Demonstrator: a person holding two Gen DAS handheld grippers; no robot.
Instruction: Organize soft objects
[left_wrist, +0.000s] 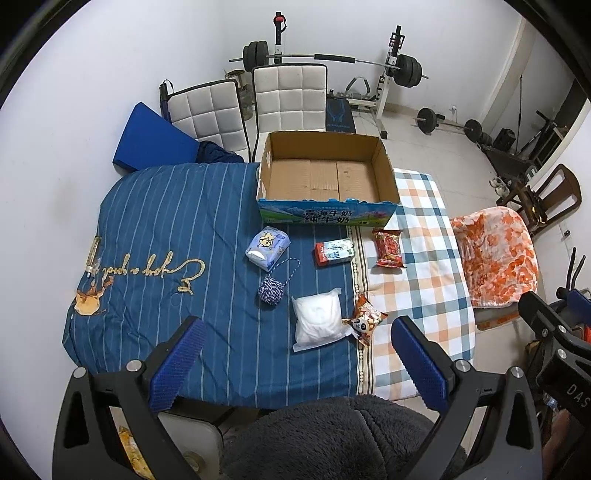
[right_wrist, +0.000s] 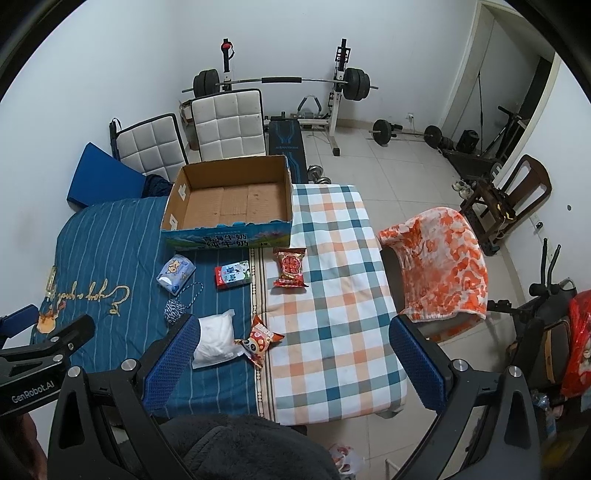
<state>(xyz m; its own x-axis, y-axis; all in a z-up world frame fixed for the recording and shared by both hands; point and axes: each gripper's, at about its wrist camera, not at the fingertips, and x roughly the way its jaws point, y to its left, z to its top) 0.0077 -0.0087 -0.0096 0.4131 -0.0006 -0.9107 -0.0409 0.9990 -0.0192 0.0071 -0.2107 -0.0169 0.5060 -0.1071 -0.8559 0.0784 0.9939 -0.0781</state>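
Six small things lie loose on the covered table, and one cardboard box (left_wrist: 327, 173) stands behind them, near the centre of the left wrist frame, with nothing inside. Just below the box's lower left corner lies one tissue pack (left_wrist: 267, 246), pale blue. Right of it, at mid-frame, sits one small carton (left_wrist: 334, 251) in red and white, and right again one red snack bag (left_wrist: 388, 246) on the checked cloth (left_wrist: 417, 280). Lower down come one ball of blue-and-white string (left_wrist: 271, 290), its loose end looping up toward the tissue pack, one white bag (left_wrist: 319, 319) in clear wrap, and one panda snack bag (left_wrist: 365, 319) touching the white bag's right edge, across the seam between the striped blue cloth (left_wrist: 166, 229) and the checked one.

The left gripper (left_wrist: 297, 363) fills the bottom of its frame, its two blue pads spread wide, gripping nothing, held above the near table edge. The right gripper (right_wrist: 293, 363) is likewise spread wide and bare; in its view the left pad overlaps the white bag (right_wrist: 218, 341), but I cannot tell if it touches.

Behind the table stand two white padded chairs (left_wrist: 290, 98), one blue cushion (left_wrist: 149, 138) at upper left, and one weight bench with a loaded barbell (left_wrist: 332, 59). One orange blanket (left_wrist: 495, 258) drapes a chair at right.
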